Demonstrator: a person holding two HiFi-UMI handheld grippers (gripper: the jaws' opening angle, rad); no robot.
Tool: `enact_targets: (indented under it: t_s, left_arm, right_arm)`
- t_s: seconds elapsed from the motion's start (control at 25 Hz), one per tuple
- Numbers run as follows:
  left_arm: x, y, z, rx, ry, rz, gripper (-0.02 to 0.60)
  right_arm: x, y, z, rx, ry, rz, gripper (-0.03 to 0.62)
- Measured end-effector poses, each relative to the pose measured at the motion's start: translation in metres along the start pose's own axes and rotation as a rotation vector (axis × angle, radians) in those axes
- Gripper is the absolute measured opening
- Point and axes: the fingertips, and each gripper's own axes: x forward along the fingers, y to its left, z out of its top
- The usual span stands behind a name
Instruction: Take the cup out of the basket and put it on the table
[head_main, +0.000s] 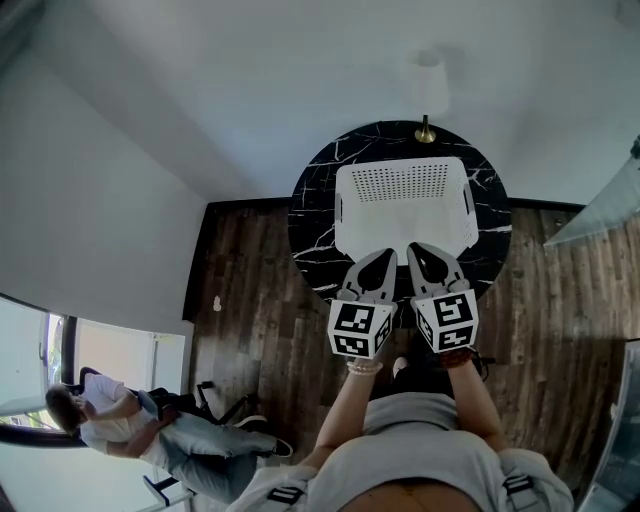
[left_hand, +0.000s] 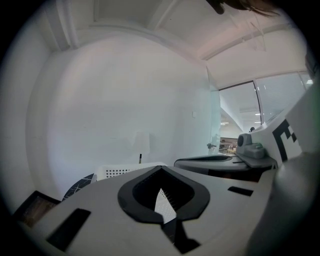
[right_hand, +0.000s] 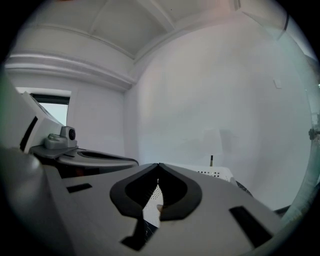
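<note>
A white perforated basket (head_main: 403, 205) stands on a round black marble table (head_main: 318, 200). No cup shows in any view; what the basket holds is not visible. My left gripper (head_main: 378, 256) and right gripper (head_main: 419, 248) hover side by side over the table's near edge, tips pointing at the basket's near wall. Both are shut with nothing between the jaws. The left gripper view shows its jaws (left_hand: 160, 167) closed, with the basket (left_hand: 117, 171) beyond them. In the right gripper view the jaws (right_hand: 158, 165) meet at the tip, and the basket (right_hand: 216, 173) sits behind.
A white lamp (head_main: 429, 88) with a brass base stands at the table's far edge, against the white wall. Dark wooden floor (head_main: 250, 310) surrounds the table. A seated person (head_main: 110, 415) is at the lower left. A glass panel (head_main: 600, 205) rises at the right.
</note>
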Motion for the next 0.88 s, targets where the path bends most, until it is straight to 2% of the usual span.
enact_targets:
  t_s: [0.36, 0.68, 0.88]
  left_arm:
    - [0.046, 0.022, 0.017, -0.004, 0.006, 0.044, 0.005]
    - [0.089, 0.027, 0.026, -0.009, 0.015, 0.101, 0.005]
    - [0.107, 0.030, 0.024, -0.039, 0.038, 0.144, 0.005]
  right_arm:
    - [0.043, -0.032, 0.015, -0.011, 0.009, 0.049, 0.009]
    - [0.076, -0.059, 0.025, -0.024, 0.010, 0.136, 0.009]
    - [0.088, -0.080, 0.025, -0.032, 0.021, 0.183, 0.009]
